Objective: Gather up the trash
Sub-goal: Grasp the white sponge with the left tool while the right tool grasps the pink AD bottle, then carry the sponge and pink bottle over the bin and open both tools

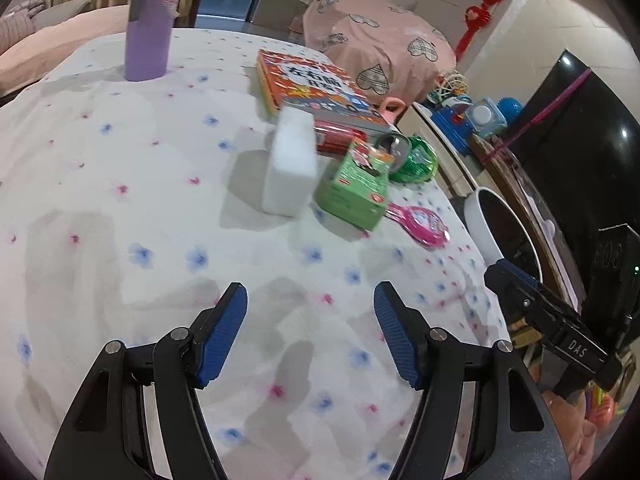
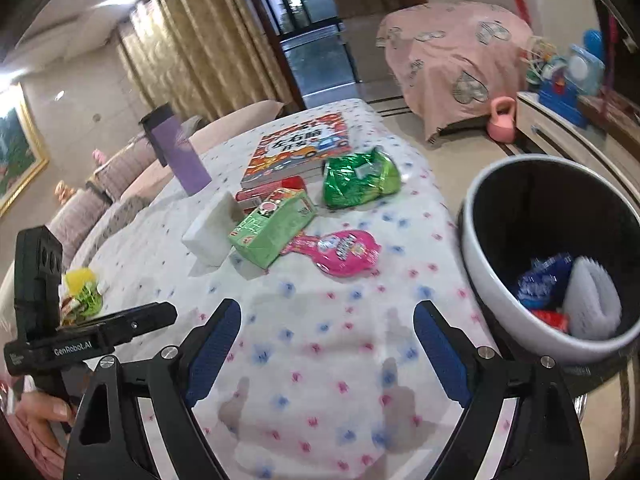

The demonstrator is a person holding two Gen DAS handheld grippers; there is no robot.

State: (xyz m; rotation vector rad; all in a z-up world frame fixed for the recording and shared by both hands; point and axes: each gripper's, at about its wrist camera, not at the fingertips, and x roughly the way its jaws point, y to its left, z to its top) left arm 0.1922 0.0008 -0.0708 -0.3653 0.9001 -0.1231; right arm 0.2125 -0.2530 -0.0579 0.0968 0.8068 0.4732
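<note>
Floral tablecloth (image 2: 320,360); bin (image 2: 492,312) beside holds wrappers (image 2: 540,284) (blue, red); both tools spread, empty.

You are working in a home, in a lived-in living room: a table under a white cloth with pink and blue flowers (image 2: 320,360) sits before you, with gold curtains (image 2: 192,52) at 11 o'clock beside a glass balcony door (image 2: 312,36) at 12 o'clock. A framed painting (image 2: 16,152) hangs at 9 o'clock above a cushioned sofa (image 2: 120,176), furniture draped in a pink heart-print cover (image 2: 452,64) stands at 1 o'clock, and children's toys (image 2: 568,76) crowd a low cabinet at 2 o'clock. Red festive knots (image 1: 484,4) hang on the wall.
</note>
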